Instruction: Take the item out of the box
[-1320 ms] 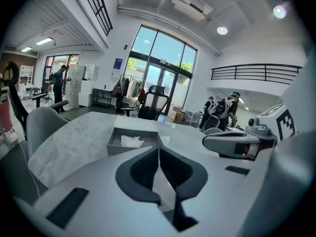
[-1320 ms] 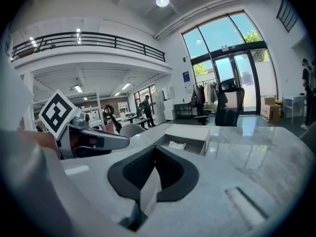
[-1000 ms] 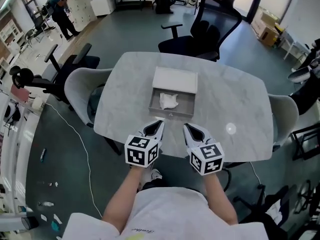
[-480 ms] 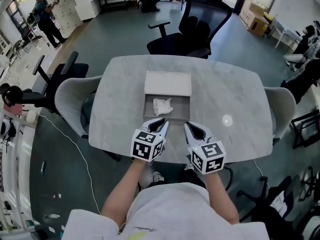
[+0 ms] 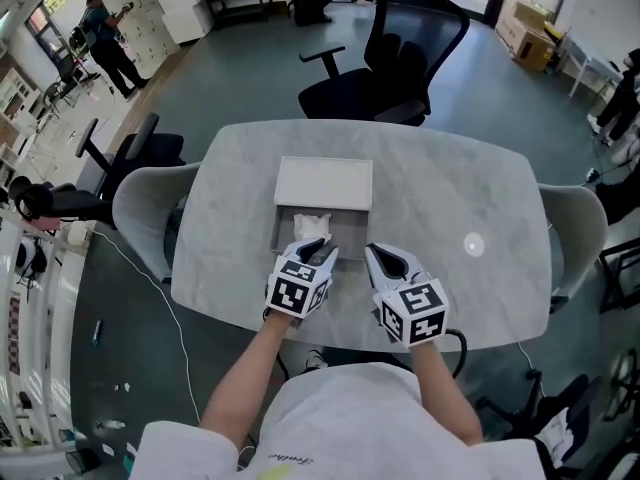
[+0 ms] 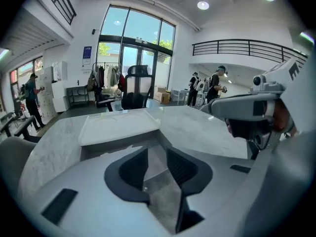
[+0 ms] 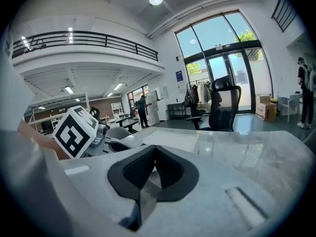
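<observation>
An open grey box (image 5: 350, 230) sits mid-table, its white lid (image 5: 323, 182) lying just behind it. A crumpled white item (image 5: 311, 224) lies in the box's left half. My left gripper (image 5: 314, 247) reaches over the box's near edge, just short of the item; its jaws are opening and nothing is between them. In the left gripper view the left gripper (image 6: 157, 164) points into the box toward the lid (image 6: 118, 126), and the item is hidden. My right gripper (image 5: 376, 255) hovers at the box's near right corner, shut and empty; its view shows the closed tips (image 7: 154, 151).
The round grey marble table (image 5: 450, 188) has grey chairs at its left (image 5: 140, 208) and right (image 5: 580, 230) and a black office chair (image 5: 400, 58) at the far side. A light reflection (image 5: 473, 245) shines right of the box. A person (image 5: 105, 38) stands far off at the left.
Both grippers have moved forward to the box's near edge. The left jaws, shut before, now stand apart.
</observation>
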{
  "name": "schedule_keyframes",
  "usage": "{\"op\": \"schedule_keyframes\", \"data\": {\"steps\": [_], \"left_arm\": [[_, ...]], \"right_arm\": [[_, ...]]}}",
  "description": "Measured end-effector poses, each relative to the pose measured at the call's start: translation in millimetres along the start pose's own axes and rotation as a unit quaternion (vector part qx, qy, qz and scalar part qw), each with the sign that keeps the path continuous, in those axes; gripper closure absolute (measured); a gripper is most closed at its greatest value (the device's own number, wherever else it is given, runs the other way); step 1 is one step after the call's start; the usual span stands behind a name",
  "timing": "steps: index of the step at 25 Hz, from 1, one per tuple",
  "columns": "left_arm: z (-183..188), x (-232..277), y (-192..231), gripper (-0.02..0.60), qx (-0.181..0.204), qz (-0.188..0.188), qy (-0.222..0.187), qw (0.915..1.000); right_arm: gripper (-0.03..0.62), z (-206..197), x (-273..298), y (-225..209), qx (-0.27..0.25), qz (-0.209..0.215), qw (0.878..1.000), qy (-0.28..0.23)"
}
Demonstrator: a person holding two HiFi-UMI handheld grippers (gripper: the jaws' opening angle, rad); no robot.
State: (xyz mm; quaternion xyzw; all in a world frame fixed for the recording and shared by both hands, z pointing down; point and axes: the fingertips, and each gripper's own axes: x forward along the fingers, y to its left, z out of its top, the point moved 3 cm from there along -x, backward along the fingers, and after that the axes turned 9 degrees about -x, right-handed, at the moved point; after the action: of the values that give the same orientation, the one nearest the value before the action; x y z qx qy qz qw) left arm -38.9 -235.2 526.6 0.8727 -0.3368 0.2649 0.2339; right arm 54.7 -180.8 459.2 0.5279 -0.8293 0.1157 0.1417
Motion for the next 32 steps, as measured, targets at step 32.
{"op": "schedule_keyframes", "data": {"steps": [32], "left_arm": [[-26,81,45,0.427,0.007,0.189,0.172,0.9667]], "right_arm": [[0.591,-39,32,-67,0.027,0.124,0.991,0.032]]}}
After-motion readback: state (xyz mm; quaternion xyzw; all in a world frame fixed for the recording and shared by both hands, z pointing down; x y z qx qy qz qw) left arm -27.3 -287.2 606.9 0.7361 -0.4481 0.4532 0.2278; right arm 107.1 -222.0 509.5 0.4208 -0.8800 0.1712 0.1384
